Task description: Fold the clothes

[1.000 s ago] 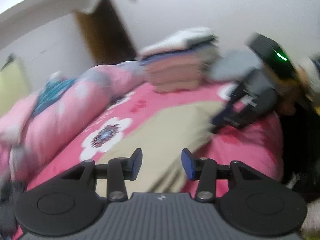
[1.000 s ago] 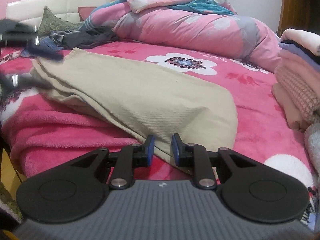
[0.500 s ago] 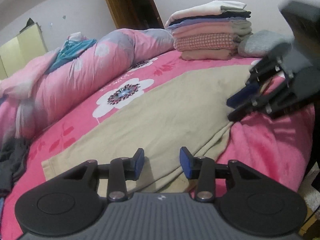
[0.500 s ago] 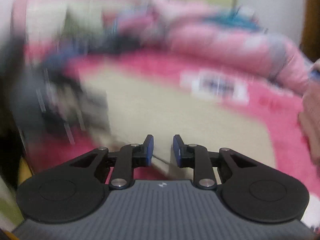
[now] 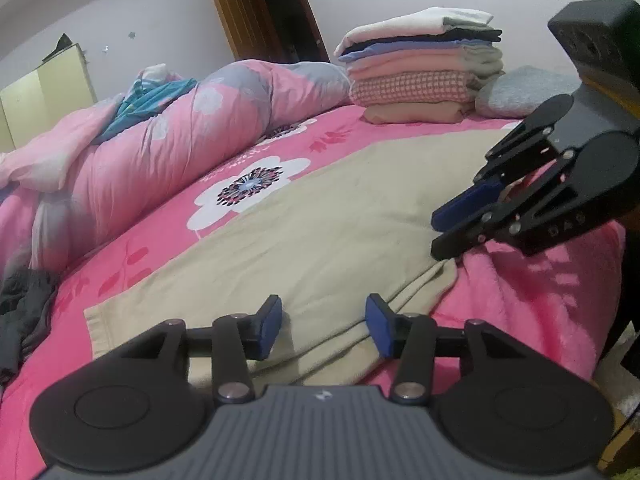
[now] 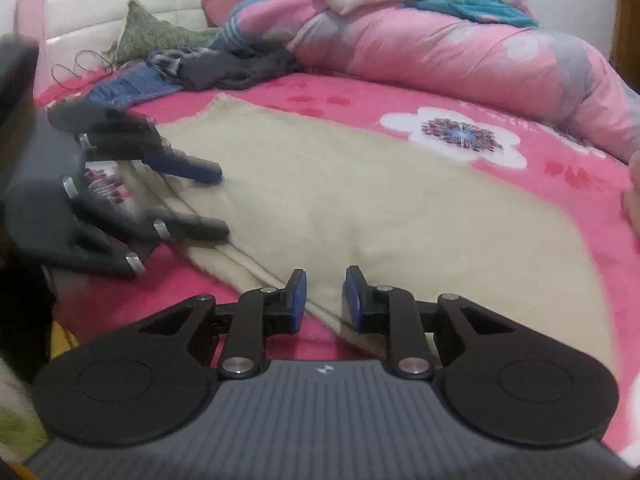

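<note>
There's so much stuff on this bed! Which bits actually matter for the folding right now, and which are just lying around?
In the job:
- beige garment, spread flat on the bed
- left gripper, jaws opening over its near edge
- right gripper, at the same edge
- stack of folded clothes

Just lying about:
- pink quilt
- dark clothes heap
- green cushion
- grey pillow

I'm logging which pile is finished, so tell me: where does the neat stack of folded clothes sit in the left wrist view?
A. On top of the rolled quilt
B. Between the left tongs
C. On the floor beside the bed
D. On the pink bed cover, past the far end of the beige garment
D: the stack of folded clothes rests on the pink bed cover, beyond the spread beige garment.
</note>
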The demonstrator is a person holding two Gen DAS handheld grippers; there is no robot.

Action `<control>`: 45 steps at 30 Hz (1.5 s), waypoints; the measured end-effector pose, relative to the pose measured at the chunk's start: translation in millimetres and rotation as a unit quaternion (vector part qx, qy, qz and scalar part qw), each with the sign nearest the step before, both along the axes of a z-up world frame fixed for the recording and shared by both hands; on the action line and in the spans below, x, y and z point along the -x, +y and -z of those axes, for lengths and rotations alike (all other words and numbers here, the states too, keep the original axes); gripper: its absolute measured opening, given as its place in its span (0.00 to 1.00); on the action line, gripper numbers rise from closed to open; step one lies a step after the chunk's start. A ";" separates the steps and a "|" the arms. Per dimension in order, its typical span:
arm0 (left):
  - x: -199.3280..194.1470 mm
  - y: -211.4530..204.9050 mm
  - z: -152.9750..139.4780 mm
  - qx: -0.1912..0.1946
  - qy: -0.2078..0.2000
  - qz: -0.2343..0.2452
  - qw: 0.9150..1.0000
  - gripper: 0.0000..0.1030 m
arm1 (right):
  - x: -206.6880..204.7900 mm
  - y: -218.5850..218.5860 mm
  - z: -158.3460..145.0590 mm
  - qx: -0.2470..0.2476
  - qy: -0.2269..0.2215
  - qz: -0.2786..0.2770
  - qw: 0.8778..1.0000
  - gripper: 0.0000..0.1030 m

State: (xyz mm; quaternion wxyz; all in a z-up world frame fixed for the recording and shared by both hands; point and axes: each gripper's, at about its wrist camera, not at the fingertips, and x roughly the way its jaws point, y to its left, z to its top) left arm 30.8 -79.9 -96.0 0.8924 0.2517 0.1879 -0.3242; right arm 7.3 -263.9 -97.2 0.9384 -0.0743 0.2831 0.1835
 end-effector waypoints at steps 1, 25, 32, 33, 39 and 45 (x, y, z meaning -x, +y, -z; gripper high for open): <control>0.4 0.6 -0.2 0.000 -0.001 -0.001 1.000 0.47 | 1.7 0.1 -1.2 -0.006 -0.006 0.005 1.000 0.19; 1.2 3.6 1.4 0.008 0.002 -0.018 1.000 0.53 | 11.1 -40.5 -13.0 0.012 -0.018 0.133 0.991 0.19; 3.2 4.1 2.1 0.010 0.003 -0.019 1.000 0.54 | 14.5 -80.1 4.0 0.027 -0.015 0.193 0.981 0.20; 2.8 4.3 1.9 0.008 0.002 -0.018 1.000 0.54 | 18.1 -87.1 7.0 0.008 -0.018 0.193 0.981 0.20; 1.3 6.4 2.1 0.012 0.005 -0.018 1.000 0.55 | 20.4 -102.2 -14.6 0.011 -0.040 0.236 0.971 0.20; 2.2 7.9 3.0 0.014 0.008 -0.019 1.000 0.55 | 6.9 -131.8 -6.0 -0.021 -0.005 0.279 0.960 0.24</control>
